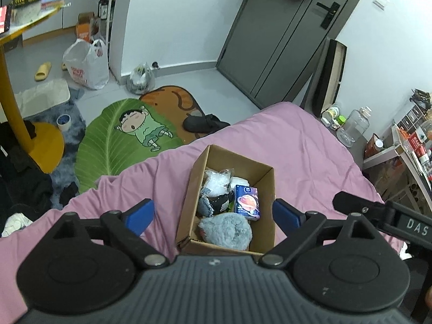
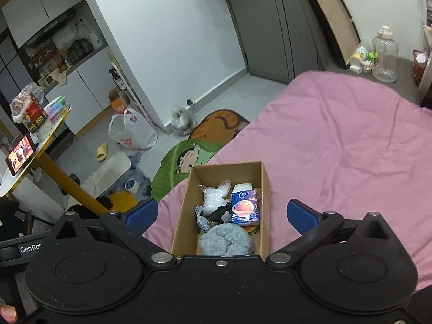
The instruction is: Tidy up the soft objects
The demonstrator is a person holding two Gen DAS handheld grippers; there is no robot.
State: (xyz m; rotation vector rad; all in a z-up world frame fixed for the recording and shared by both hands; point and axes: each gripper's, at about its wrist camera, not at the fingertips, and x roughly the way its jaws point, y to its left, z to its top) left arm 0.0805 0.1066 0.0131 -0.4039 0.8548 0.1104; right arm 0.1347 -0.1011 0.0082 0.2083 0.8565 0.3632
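Observation:
An open cardboard box (image 1: 198,162) (image 2: 266,189) sits on the pink bed near its left edge. Inside lie a fluffy grey-blue soft item (image 1: 225,230) (image 2: 226,240) at the near end, a blue tissue pack (image 1: 247,202) (image 2: 244,206), a clear plastic bag (image 1: 216,182) (image 2: 216,195) and a dark patterned cloth (image 1: 216,205) (image 2: 218,214). My left gripper (image 1: 213,214) is open and empty, held above the box. My right gripper (image 2: 222,214) is open and empty, also above the box. Part of the right gripper shows in the left wrist view (image 1: 378,213).
The pink bedsheet (image 1: 297,145) (image 2: 337,140) spreads right of the box. On the floor left lie a green leaf cartoon rug (image 1: 121,137), an orange rug (image 1: 172,102), black slippers (image 1: 202,124), plastic bags (image 1: 86,64) and a yellow-legged table (image 2: 67,181). A clear bottle (image 2: 384,54) stands beyond the bed.

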